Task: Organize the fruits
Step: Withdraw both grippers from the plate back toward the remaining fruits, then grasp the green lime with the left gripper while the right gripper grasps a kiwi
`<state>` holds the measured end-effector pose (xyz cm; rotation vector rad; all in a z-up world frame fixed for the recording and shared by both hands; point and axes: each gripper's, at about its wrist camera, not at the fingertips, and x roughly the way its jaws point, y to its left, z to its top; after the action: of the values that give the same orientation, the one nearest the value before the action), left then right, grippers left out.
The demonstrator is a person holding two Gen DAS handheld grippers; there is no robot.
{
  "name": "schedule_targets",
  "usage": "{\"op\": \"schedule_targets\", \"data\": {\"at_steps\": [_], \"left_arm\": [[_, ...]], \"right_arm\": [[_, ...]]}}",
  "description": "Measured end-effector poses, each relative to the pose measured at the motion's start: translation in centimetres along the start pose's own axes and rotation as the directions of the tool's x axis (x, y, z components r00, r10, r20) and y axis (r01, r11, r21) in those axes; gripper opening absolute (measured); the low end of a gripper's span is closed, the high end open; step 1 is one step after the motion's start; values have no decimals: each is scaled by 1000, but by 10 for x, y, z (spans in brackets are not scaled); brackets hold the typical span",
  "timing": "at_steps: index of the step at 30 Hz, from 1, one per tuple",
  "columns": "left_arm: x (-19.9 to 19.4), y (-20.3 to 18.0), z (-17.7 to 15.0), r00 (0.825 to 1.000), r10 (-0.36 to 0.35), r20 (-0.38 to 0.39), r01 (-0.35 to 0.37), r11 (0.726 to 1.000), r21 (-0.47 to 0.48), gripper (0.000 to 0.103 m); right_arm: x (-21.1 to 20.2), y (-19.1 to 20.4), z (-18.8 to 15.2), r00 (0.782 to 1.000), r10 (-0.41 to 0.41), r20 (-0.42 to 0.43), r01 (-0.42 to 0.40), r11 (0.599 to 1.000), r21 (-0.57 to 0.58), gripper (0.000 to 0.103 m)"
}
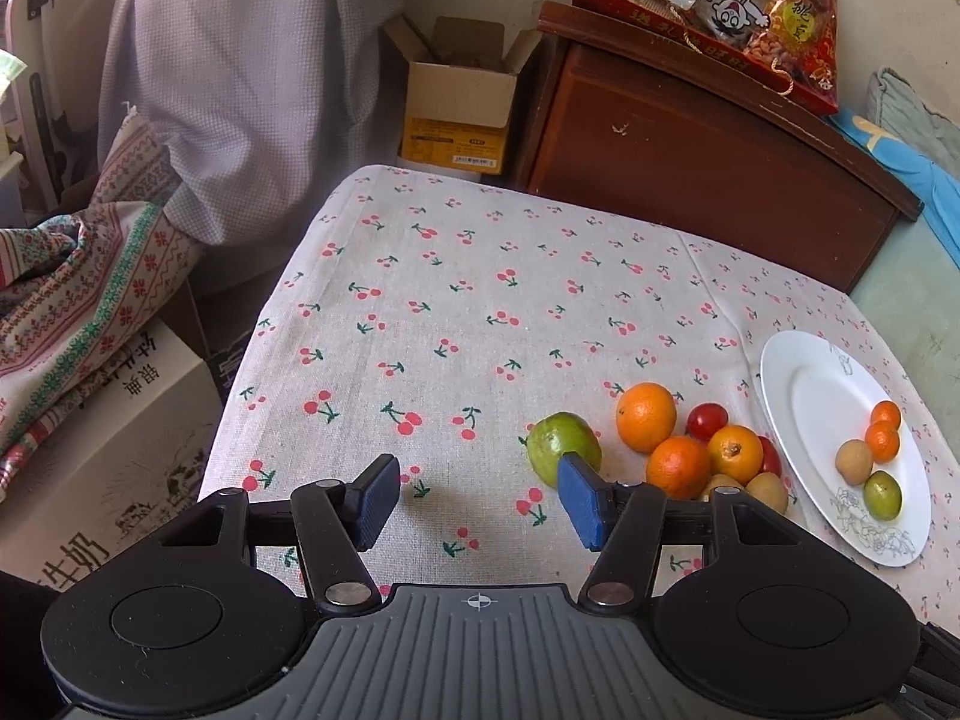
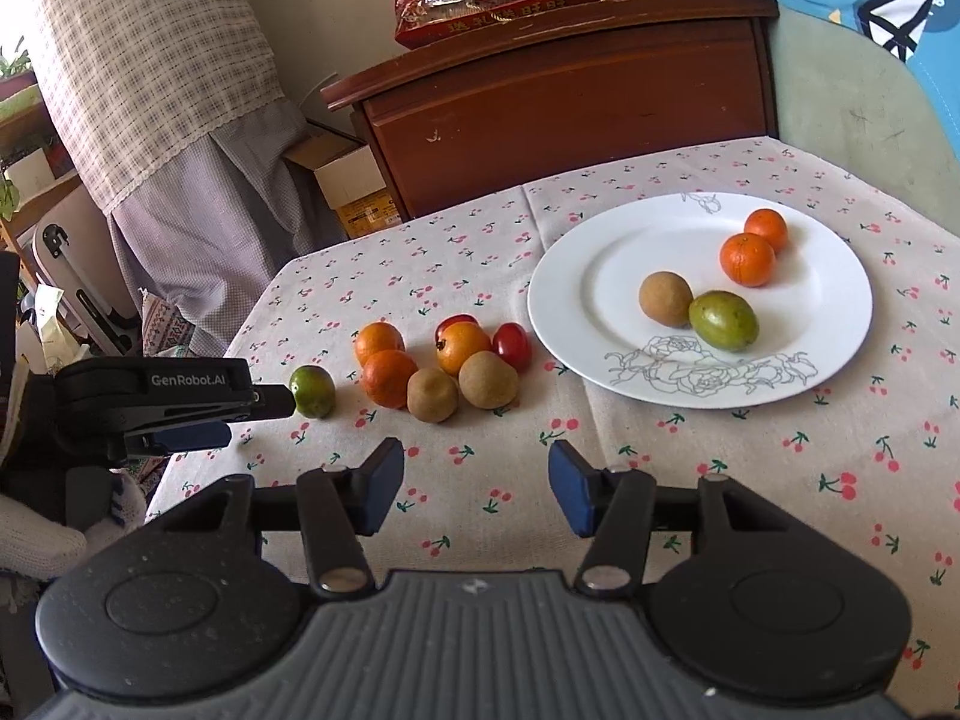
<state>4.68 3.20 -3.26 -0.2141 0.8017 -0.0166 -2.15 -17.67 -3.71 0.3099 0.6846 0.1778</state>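
Now plate [image 2: 564, 276] holds two tangerines [image 2: 747, 260], green fruit [image 2: 723, 320], perhaps longan [image 2: 665, 299]

Daylit room. Cherry-print tablecloth [image 1: 456, 312] over the table; dark wooden cabinet [image 2: 564, 102] behind, red snack package [image 1: 714, 6] on top. Open cardboard box [image 1: 459, 102] beside it, checked curtain [image 2: 138, 78] left, pale wall beyond.

A dark wooden cabinet [image 1: 690, 138] is standing at the upper right, bearing a red snack package [image 1: 714, 0]. An open cardboard box [image 1: 459, 102] is sitting at upper centre, and a checked curtain [image 2: 144, 60] is hanging at upper left.
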Motion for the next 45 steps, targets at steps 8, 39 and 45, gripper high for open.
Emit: {"op": "schedule_targets", "data": {"at_steps": [8,39,45], "left_arm": [[9,-4,2,999,-27,16,27,1000,0,57],[29,-40,-3,995,-32,93,16,986,167,39],[27,-40,-4,996,-37,83,23,986,168,30]], "right_arm": [[17,-4,6,999,-38,24,38,999,-2,44],[48,-2,15,998,-38,44,38,999,-18,28],[46,-1,14,998,-41,42,42,999,-18,28]]}}
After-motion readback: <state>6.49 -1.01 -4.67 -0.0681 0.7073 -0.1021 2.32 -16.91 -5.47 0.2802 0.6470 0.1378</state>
